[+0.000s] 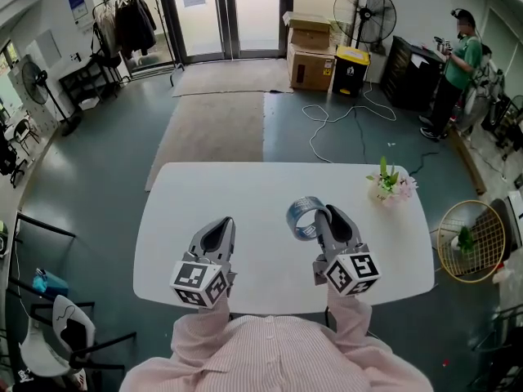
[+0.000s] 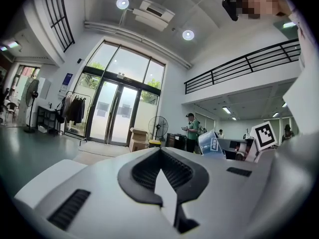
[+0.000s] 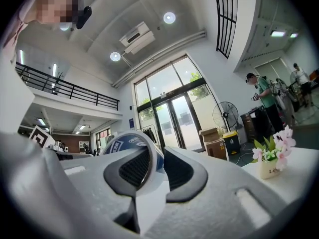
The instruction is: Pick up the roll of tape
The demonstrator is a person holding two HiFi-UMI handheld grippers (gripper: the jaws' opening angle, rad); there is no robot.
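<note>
A blue-and-white roll of tape [image 1: 301,217] hangs above the white table [image 1: 261,190], held upright with its wall pinched between the jaws of my right gripper [image 1: 325,219]. In the right gripper view the roll of tape [image 3: 130,144] stands between the dark pads of that gripper [image 3: 152,167], one pad inside the ring and one outside. My left gripper [image 1: 218,229] hovers beside it on the left, jaws together and empty. The left gripper view shows its own pads [image 2: 162,171] meeting, with the roll of tape [image 2: 209,144] off to the right.
A small pot of flowers [image 1: 389,184] stands near the table's far right corner. A round wire guard [image 1: 470,241] lies on the floor to the right, and a chair [image 1: 65,333] stands at the lower left. A person [image 1: 459,60] stands far back right.
</note>
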